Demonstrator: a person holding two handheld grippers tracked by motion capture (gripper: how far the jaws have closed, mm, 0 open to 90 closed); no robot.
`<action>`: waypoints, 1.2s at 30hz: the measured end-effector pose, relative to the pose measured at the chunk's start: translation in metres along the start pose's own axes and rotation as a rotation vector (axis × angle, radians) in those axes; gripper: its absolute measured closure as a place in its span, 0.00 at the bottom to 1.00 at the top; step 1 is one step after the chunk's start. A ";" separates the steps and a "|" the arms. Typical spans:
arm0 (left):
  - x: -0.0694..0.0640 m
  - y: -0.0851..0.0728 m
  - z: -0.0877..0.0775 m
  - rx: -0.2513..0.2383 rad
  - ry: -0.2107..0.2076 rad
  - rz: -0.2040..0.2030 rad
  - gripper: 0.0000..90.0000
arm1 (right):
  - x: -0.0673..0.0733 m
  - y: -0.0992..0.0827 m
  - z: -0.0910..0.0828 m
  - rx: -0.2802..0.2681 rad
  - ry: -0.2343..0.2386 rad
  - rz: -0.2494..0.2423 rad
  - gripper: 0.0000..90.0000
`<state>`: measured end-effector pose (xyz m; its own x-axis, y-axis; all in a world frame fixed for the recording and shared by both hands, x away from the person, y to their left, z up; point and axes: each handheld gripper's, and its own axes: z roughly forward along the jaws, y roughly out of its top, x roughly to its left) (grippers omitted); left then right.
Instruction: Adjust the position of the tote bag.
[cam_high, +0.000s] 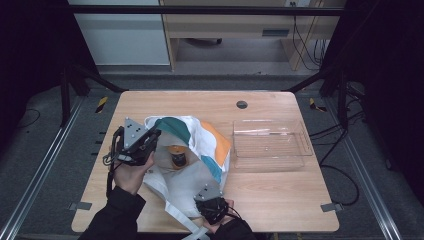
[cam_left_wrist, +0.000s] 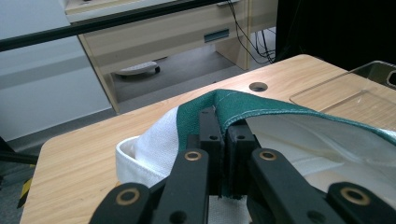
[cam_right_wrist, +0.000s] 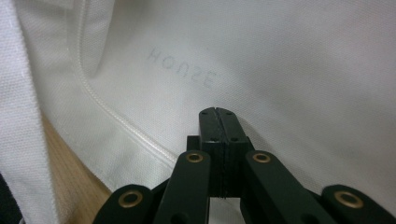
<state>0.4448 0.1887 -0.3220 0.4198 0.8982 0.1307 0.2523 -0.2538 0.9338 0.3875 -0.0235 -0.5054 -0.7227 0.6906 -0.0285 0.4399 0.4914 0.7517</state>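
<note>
- Tote bag (cam_high: 192, 155) lies with its mouth toward the left gripper (cam_high: 150, 142), which pinches its green rim.
- Right gripper (cam_high: 212, 202), clamped on the bag's white cloth, sits at the near end.

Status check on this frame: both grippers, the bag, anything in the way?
Left hand-held gripper shut on bag rim. Right hand-held gripper shut against bag cloth. Jar inside. Tray apart.

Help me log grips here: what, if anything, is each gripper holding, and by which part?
The left gripper pinches the tote bag by its green rim. The right gripper is shut against the white cloth; a hold cannot be told.
</note>
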 end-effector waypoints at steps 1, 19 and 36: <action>0.001 0.001 0.001 0.001 0.003 0.002 0.97 | 0.000 0.000 0.000 0.000 -0.001 -0.001 1.00; 0.006 0.006 0.027 0.017 0.020 -0.012 0.97 | 0.001 0.002 0.002 0.001 0.003 0.004 1.00; 0.019 -0.001 0.055 0.065 0.027 -0.037 0.97 | 0.000 0.003 0.004 -0.002 0.010 0.003 1.00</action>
<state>0.5005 0.1865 -0.3386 0.3858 0.9165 0.1059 0.3240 -0.2421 0.9146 0.3907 -0.0195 -0.5057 -0.7269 0.6864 -0.0199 0.4408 0.4886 0.7530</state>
